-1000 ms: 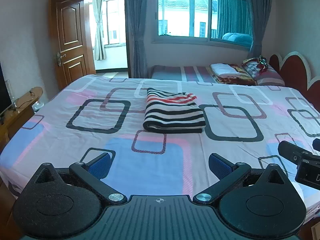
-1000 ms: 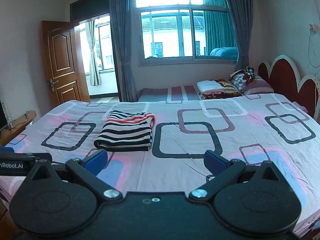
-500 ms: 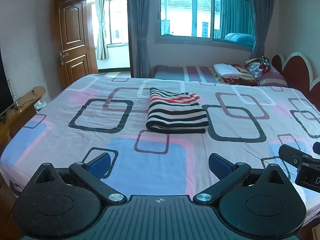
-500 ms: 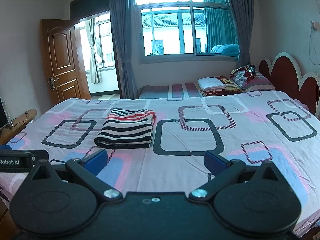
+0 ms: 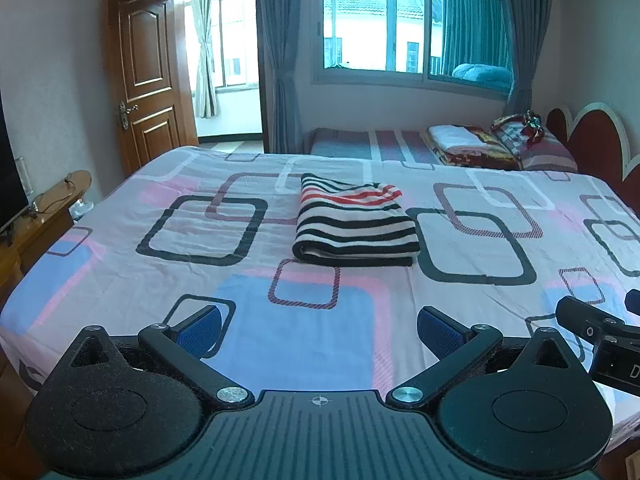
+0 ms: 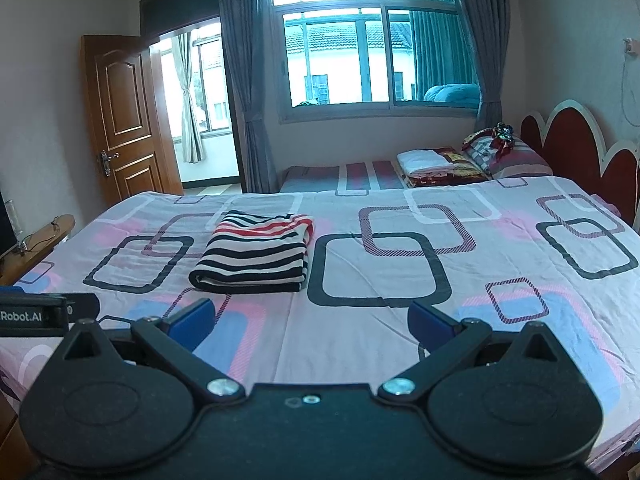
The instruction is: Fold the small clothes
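A striped garment (image 5: 354, 222) in black, white and red lies folded into a neat rectangle in the middle of the bed (image 5: 120, 264); the right wrist view shows the garment (image 6: 256, 254) left of centre. My left gripper (image 5: 320, 330) hovers open over the bed's near edge, well short of the garment, with nothing between its blue pads. My right gripper (image 6: 310, 322) is open too, empty, and just as far back. Each gripper shows at the other view's side edge.
The bed has a sheet printed with squares. A red headboard (image 6: 576, 140) is at the right. A second bed with folded bedding and pillows (image 5: 472, 148) lies beyond. A wooden stand (image 5: 36, 224) sits left, with an open door (image 5: 146, 80) behind it.
Both grippers have drawn back and risen slightly from the bed, so the folded garment sits a little farther off. Both stay open; the garment has not moved.
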The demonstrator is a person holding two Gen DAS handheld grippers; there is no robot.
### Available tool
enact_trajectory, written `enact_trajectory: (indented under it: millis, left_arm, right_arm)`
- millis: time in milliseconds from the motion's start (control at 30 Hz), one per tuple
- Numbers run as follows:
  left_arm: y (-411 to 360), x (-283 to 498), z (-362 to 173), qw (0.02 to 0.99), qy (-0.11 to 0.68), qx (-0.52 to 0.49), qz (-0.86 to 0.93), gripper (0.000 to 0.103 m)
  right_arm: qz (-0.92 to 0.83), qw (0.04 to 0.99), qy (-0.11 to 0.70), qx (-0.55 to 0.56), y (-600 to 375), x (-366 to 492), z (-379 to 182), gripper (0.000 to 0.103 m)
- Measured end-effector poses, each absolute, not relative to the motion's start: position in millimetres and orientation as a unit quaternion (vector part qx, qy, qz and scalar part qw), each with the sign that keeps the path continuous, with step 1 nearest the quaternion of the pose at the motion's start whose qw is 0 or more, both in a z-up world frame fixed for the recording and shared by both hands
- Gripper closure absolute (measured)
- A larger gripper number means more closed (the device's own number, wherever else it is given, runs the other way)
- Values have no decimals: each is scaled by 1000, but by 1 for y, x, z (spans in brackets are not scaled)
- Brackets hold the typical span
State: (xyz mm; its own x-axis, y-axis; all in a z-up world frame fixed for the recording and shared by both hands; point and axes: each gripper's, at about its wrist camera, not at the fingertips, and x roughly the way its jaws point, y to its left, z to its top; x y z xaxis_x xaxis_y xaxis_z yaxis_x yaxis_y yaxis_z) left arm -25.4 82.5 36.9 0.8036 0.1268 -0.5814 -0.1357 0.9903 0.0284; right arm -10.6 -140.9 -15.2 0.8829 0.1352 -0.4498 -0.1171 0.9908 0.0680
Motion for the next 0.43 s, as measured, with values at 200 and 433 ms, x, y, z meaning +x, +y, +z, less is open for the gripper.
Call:
enact_trajectory:
  millis: [200, 433]
  left_arm:
    - [83, -16, 33, 948, 312, -2, 68, 0]
    - [81, -6, 28, 953, 295, 12, 70, 0]
  right_arm:
    - [69, 969, 237, 20, -143, -6, -16, 1]
    - [65, 968, 243, 21, -145, 1, -21, 1]
